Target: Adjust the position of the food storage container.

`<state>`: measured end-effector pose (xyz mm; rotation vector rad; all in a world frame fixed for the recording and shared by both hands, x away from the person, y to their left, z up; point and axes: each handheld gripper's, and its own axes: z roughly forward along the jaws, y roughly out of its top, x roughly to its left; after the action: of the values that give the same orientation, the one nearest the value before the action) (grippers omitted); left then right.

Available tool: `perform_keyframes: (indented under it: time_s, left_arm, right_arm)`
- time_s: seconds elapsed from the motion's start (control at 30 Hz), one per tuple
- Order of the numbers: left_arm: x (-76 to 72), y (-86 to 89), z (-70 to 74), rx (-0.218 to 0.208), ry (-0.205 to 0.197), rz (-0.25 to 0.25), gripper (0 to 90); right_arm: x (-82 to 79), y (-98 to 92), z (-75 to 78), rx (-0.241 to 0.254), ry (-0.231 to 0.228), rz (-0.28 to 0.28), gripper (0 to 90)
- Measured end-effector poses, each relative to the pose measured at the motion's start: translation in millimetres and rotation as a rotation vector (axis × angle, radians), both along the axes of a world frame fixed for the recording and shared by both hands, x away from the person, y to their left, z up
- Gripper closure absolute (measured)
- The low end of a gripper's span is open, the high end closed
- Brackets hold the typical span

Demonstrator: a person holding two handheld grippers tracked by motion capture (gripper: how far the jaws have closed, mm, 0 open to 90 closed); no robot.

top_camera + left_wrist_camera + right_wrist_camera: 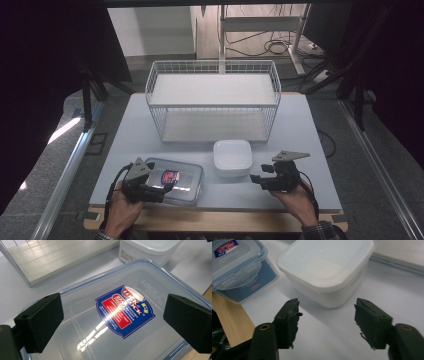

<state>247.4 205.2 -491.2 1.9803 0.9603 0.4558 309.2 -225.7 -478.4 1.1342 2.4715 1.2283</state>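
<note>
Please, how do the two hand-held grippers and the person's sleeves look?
Both the left gripper and the right gripper are black, each with a grey three-cornered plate on top, a trailing black cable and two blocky black jaws. The right one's pads look frayed. A checked cuff shows.

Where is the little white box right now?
In the high view, the white lidded box sits on the table, right of the clear container and just in front of the wire basket.
</note>
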Motion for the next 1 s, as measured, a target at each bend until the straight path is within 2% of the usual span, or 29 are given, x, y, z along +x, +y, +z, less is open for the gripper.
perform_keyframes:
  time_s: [0.07, 0.17, 0.3, 0.57, 0.73, 1.0]
  left_arm:
    - [-0.5, 0.3, 0.7, 0.006, -0.016, 0.0, 3.1]
    - [0.0, 0.7, 0.4, 0.012, -0.013, 0.002, 3.0]
    - [0.8, 0.9, -1.0, 0.015, -0.002, 0.003, 3.0]
    - [-0.6, 0.9, -0.2, 0.037, -0.028, 0.013, 3.2]
    - [-0.5, 2.2, -0.8, 0.047, -0.035, 0.027, 3.2]
    - [-0.4, 2.5, -1.5, 0.05, -0.037, 0.025, 3.3]
  right_arm:
    - [1.9, 5.3, 3.6, -0.021, -0.012, 0.024, 44.4]
    - [5.2, 13.1, 7.8, -0.057, -0.025, 0.052, 52.4]
    - [10.5, 23.2, 12.8, -0.07, -0.031, 0.081, 63.7]
    - [24.4, 51.3, 18.6, -0.08, -0.054, 0.16, 87.0]
    - [34.6, 70.6, 18.9, -0.069, -0.061, 0.19, 89.2]
    - [48.6, 99.9, 18.5, -0.081, -0.091, 0.217, 89.2]
